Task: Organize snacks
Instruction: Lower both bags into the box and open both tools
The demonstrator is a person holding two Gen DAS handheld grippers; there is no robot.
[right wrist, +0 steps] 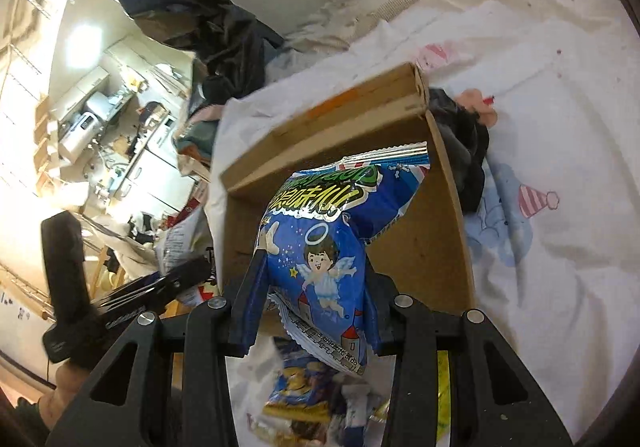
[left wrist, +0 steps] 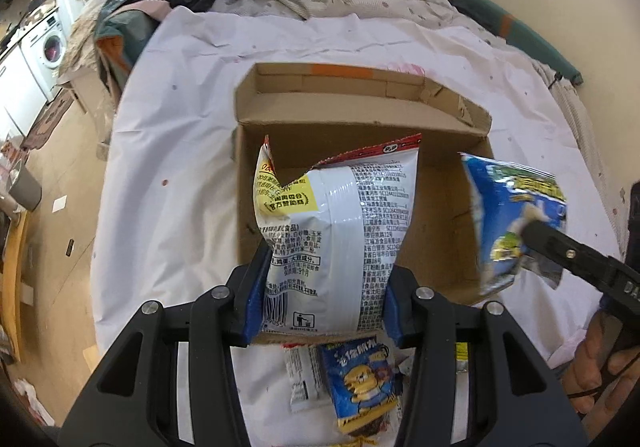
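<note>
Writing first. The white snack bag [left wrist: 332, 231] shows its back panel: dense black Chinese print in columns, a barcode at the lower left, a bin-disposal symbol near the bottom, and a yellow patch with a laurel emblem on its folded upper left corner. A red strip runs along its top seal. We cannot read a brand name on it.

The blue snack bag [right wrist: 320, 243] carries a cartoon angel child with halo and wings, a castle outline along the bottom edge, and bold yellow Chinese characters on a green band near the top. In the left wrist view the same bag [left wrist: 516, 219] is blurred.

The left tongs [left wrist: 320, 307] are closed on the white snack bag, blue pads pressing on its lower sides; the bag stands upright above them, over the open cardboard box [left wrist: 436, 183].

The right tongs [right wrist: 308, 307] grip the blue snack bag by its lower half, the bag rising from between them in front of the box's [right wrist: 424, 243] inner wall. In the left wrist view that bag hangs at the box's right side.

The box sits on a bed [left wrist: 168, 151] covered in a white sheet. Just nearer than the box lies a loose pile of snack packets [left wrist: 360, 383], 1 of them blue with a yellow cartoon figure. A hand [left wrist: 596, 363] shows at the right edge.
</note>
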